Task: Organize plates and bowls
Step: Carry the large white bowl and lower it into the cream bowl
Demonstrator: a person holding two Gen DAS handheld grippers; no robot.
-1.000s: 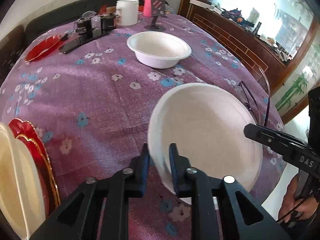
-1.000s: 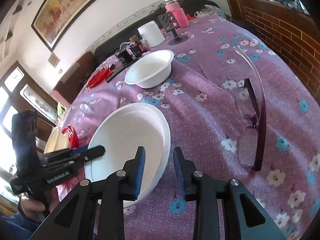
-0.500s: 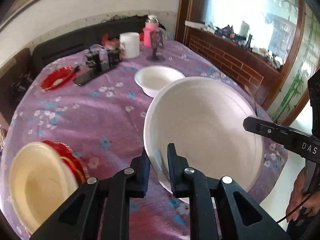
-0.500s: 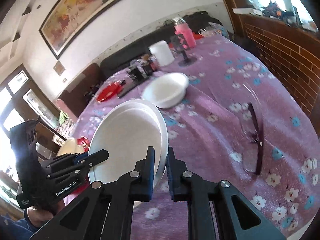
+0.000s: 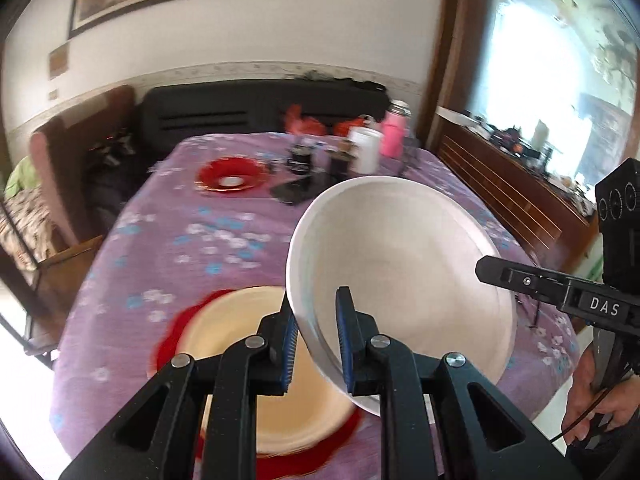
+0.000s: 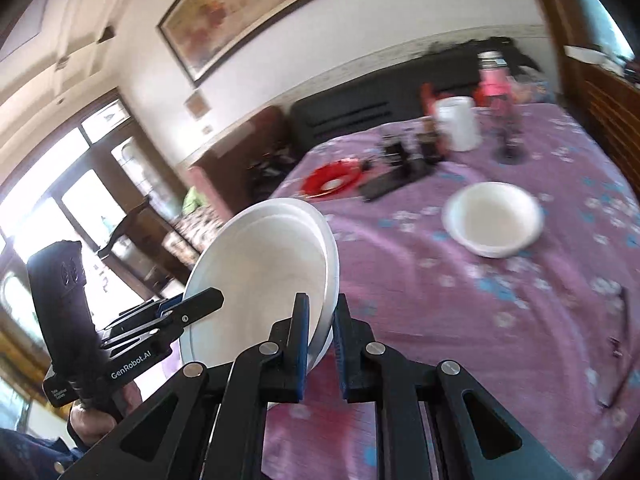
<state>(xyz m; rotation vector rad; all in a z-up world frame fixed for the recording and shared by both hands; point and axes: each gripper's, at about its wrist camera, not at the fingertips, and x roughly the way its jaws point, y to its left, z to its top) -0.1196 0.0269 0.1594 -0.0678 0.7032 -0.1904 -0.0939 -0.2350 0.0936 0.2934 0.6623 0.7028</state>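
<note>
A large white bowl (image 5: pixel 400 264) hangs tilted in the air above the purple flowered tablecloth (image 5: pixel 168 248), gripped from both sides. My left gripper (image 5: pixel 315 298) is shut on its near left rim. My right gripper (image 6: pixel 321 299) is shut on the opposite rim of the same large white bowl (image 6: pixel 260 268). Each gripper shows in the other's view, the right one (image 5: pixel 520 280) from the right and the left one (image 6: pixel 188 312) from the left. Below the bowl lies a cream plate (image 5: pixel 240 344) on a red plate (image 5: pixel 168 340). A smaller white bowl (image 6: pixel 494 220) sits further out on the table.
Another red plate (image 5: pixel 230 178) lies at the far side, near a black phone (image 5: pixel 296 194), a white mug (image 5: pixel 366 150) and a pink bottle (image 5: pixel 394 132). Glasses (image 6: pixel 622 332) lie at the right table edge. A dark sofa (image 5: pixel 248 108) stands behind, a wooden sideboard (image 5: pixel 520 184) to the right.
Both grippers have risen with the large white bowl and it now hangs above the table. The right jaws narrowed onto its rim. The cream plate on the red plate has come into view underneath.
</note>
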